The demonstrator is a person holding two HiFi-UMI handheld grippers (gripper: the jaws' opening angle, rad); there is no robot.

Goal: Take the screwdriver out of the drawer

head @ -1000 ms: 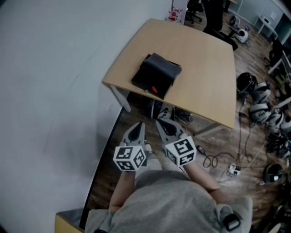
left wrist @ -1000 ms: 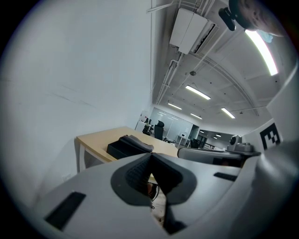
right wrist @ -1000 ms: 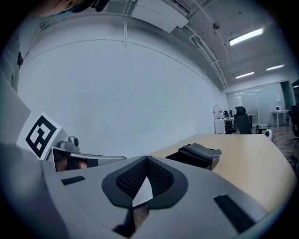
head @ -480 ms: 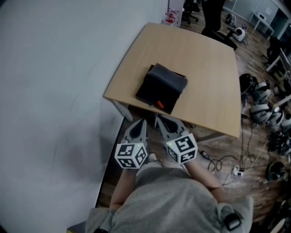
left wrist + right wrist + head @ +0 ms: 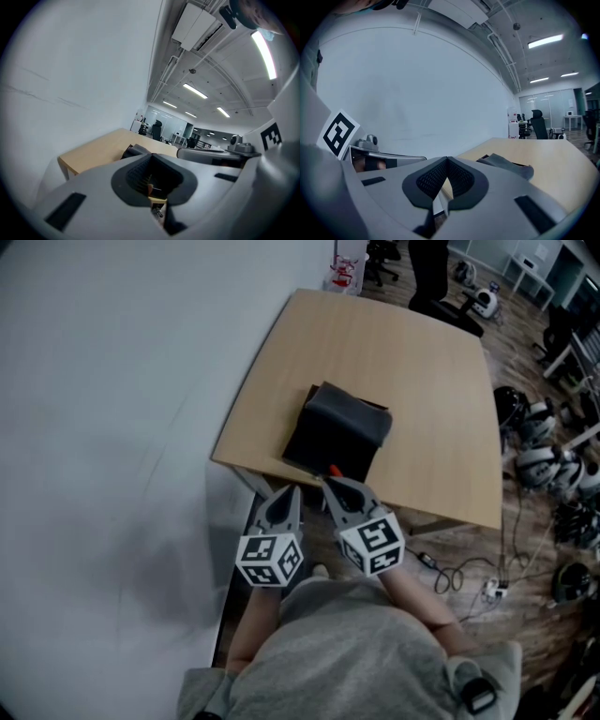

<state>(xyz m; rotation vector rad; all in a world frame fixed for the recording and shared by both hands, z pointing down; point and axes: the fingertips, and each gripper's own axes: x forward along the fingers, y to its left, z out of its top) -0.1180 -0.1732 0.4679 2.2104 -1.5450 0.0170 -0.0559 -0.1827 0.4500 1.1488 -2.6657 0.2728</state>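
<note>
1. Nearest to us, short of the table [image 5: 422, 371], the person's grey shirt [image 5: 347, 652] fills the lower field; both forearms reach toward the table's near edge.
2. The left gripper [image 5: 289, 491] and the right gripper [image 5: 330, 482] lie side by side, each with its jaws pressed together and nothing between them. Their tips now overlap the table's near edge, where a second ago bare floor lay between the tips and that edge.
3. On the table, just inside its near edge, stands the drawer [image 5: 339, 427], a black box. An orange end shows at its near side, and we take this for the handle of the screwdriver [image 5: 334, 470], which is still in the drawer. Neither gripper touches it.
4. We read the change as the close of the approach. The tool is nearly within reach, yet the jaws would have to open before they could take it.
5. Left of the table runs a plain white wall [image 5: 112, 381]; right of it, cables [image 5: 459, 568] lie on the floor.
6. Beyond the table's far edge stands an office chair [image 5: 538, 123].
</note>
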